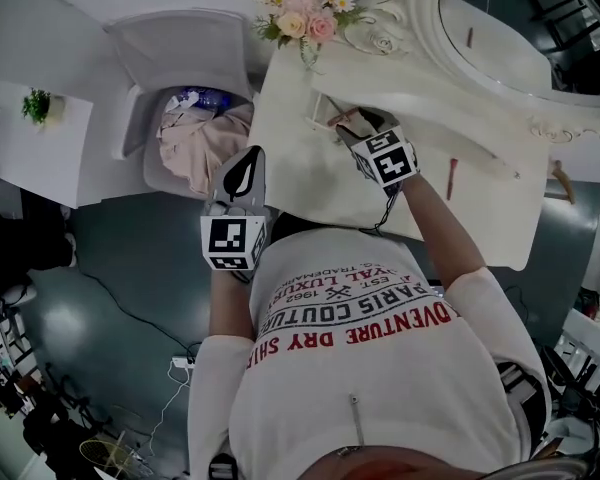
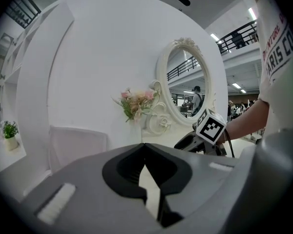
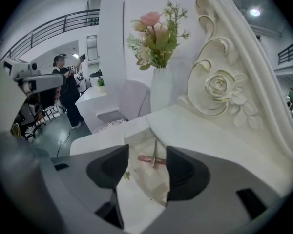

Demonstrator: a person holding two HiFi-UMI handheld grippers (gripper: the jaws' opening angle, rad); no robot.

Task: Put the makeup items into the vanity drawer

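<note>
The white vanity (image 1: pixel 480 208) has its drawer (image 1: pixel 342 118) pulled open. My right gripper (image 1: pixel 354 124) hovers over the drawer, jaws open and empty. In the right gripper view (image 3: pixel 146 165) a pink lipstick tube (image 3: pixel 147 159) and a thin brush (image 3: pixel 155 151) lie crossed on the drawer floor (image 3: pixel 154 184), below the jaws. A red makeup stick (image 1: pixel 452 178) lies on the tabletop to the right. My left gripper (image 1: pixel 250 160) is held off the vanity's left edge, shut and empty (image 2: pixel 145 152), with the right gripper (image 2: pixel 188 143) in its view.
A vase of pink flowers (image 1: pixel 302 10) stands at the vanity's back left, beside the oval mirror (image 1: pixel 500 38) with its carved frame (image 3: pixel 219 89). A white chair with a cloth bundle (image 1: pixel 195 133) stands left of the vanity. A brown stick (image 1: pixel 563 183) lies at the far right.
</note>
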